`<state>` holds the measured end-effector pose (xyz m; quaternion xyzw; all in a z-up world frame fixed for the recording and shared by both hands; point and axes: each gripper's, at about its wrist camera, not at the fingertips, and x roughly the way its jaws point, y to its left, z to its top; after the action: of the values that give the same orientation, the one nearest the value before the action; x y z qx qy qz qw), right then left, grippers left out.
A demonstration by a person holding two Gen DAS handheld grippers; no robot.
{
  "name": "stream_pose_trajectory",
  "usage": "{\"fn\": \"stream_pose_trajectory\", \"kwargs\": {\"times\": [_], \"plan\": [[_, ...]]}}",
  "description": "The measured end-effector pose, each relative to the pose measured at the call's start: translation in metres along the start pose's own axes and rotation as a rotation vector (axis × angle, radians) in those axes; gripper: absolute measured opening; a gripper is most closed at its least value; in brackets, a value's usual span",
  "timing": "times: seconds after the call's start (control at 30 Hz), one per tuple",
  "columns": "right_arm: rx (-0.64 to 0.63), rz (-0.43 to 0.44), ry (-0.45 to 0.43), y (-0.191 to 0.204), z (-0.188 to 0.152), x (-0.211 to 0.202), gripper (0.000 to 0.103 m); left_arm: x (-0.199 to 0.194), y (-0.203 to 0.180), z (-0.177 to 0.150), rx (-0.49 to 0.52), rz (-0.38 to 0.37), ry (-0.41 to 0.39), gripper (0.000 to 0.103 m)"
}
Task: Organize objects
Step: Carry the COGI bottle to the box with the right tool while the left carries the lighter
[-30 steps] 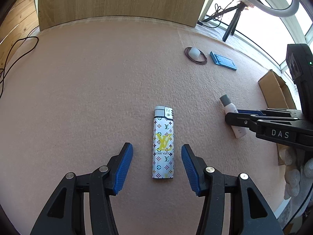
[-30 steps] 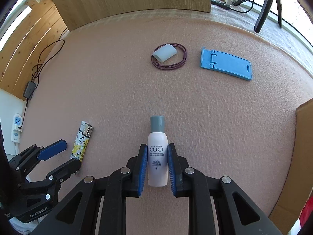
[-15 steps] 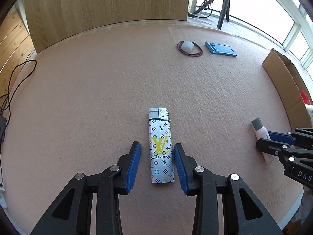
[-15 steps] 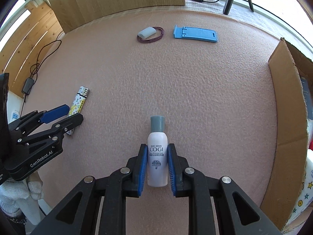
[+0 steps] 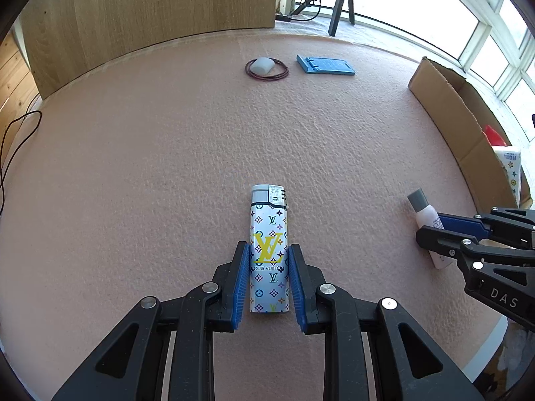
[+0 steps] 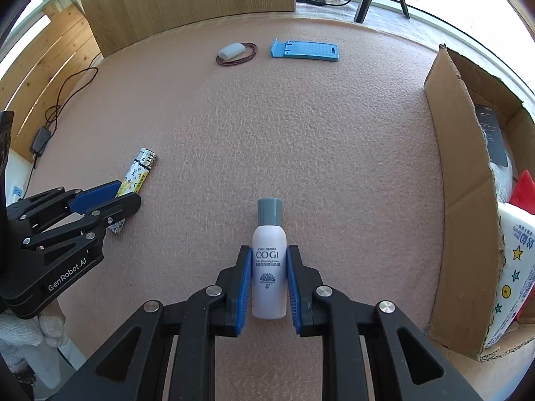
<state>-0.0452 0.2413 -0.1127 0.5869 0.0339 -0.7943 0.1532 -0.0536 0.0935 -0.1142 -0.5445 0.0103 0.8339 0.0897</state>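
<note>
Lighter (image 5: 269,254), lower centre of left wrist view, lies on pink worktop (image 5: 167,167); left gripper (image 5: 269,280) jaws just closed, grasping its lower half. Right gripper (image 6: 269,280) jaws clenched on white bottle (image 6: 269,267), lower centre. Cardboard box (image 6: 461,200) at right edge.

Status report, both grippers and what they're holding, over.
Left gripper just closed onto lighter. Right gripper shut on lotion bottle. Path to cardboard box clear.
</note>
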Motion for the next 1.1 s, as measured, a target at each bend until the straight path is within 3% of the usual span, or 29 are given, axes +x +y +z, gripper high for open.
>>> {"fn": "stream_pose_trajectory", "kwargs": {"times": [0.43, 0.87, 1.1], "plan": [[0.078, 0.031, -0.062, -0.024, -0.015, -0.028, 0.018, -0.018, -0.026, -0.004, -0.039, -0.107, -0.015, 0.025], [0.134, 0.059, -0.185, -0.058, -0.016, -0.087, 0.018, -0.05, -0.08, 0.034, 0.046, -0.184, -0.098, 0.025], [0.196, 0.025, -0.235, -0.097, -0.022, -0.114, 0.018, -0.05, -0.126, 0.065, 0.118, -0.225, -0.115, 0.025]]}}
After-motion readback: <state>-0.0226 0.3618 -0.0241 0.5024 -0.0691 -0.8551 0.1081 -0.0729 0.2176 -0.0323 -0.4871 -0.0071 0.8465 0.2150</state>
